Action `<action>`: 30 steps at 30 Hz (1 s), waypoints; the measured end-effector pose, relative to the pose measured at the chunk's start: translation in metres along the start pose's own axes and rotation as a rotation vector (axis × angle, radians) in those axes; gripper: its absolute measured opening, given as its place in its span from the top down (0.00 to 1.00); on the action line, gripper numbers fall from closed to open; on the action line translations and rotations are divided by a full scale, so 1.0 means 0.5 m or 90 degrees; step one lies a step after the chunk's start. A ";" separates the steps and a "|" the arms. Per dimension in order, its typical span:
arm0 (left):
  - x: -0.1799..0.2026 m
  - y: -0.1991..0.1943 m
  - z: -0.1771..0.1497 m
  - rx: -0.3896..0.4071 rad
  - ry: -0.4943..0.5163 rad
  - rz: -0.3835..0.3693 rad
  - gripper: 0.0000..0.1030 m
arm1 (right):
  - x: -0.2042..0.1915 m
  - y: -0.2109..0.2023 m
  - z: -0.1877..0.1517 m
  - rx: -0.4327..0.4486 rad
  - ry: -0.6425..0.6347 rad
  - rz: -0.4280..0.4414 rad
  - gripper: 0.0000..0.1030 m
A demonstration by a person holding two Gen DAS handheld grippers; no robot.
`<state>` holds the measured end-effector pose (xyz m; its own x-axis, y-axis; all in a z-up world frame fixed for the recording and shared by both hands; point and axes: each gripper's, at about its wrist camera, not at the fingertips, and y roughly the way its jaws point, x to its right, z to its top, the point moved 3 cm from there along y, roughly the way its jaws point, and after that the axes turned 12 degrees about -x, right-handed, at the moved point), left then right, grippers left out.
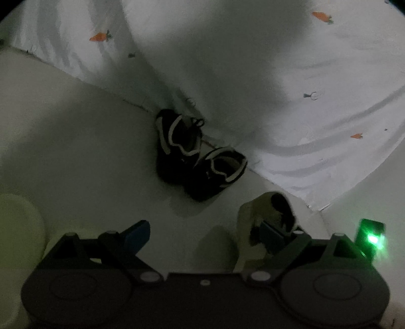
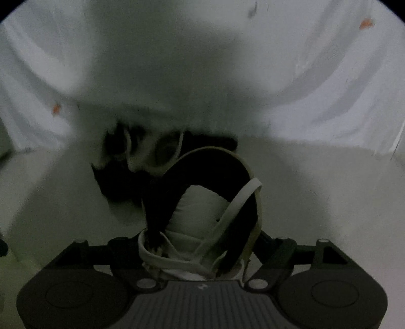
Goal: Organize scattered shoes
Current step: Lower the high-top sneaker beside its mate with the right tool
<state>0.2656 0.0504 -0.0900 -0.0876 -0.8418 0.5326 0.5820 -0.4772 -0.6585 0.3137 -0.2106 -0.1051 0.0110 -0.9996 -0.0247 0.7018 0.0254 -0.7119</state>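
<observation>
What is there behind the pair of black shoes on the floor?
Behind the black shoes hangs a white sheet with small carrot prints, draping to the floor. What lies under or behind that sheet is covered and cannot be seen.

A white sheet (image 1: 291, 76) printed with small orange carrots (image 1: 100, 37) hangs in folds down to a pale floor (image 1: 63, 126), its hem running diagonally across the left wrist view. 3 carrots show there, plus a few small dark motifs too blurred to identify. A pale yellow-green rounded object (image 1: 17, 227) sits at the left edge, only partly in view. In the right wrist view the same sheet (image 2: 329, 76) fills the upper half, heavily shadowed in the middle, with 2 orange marks (image 2: 366, 23).
</observation>
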 end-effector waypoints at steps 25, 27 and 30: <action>0.221 -0.082 -0.264 -0.006 0.041 -0.001 0.08 | 0.413 -0.226 -0.252 -0.115 -0.020 -0.104 0.22; 0.230 -0.086 -0.281 -0.006 0.034 0.010 0.08 | 0.401 -0.199 -0.283 -0.149 -0.036 -0.083 0.22; 0.241 -0.096 -0.305 -0.008 0.030 0.029 0.08 | 0.370 -0.166 -0.311 -0.167 -0.070 -0.065 0.22</action>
<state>0.1040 -0.0665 -0.0753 -0.0998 -0.8736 0.4764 0.5756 -0.4412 -0.6885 0.1466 -0.3962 -0.1599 0.0361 -0.9918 0.1225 0.4949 -0.0887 -0.8644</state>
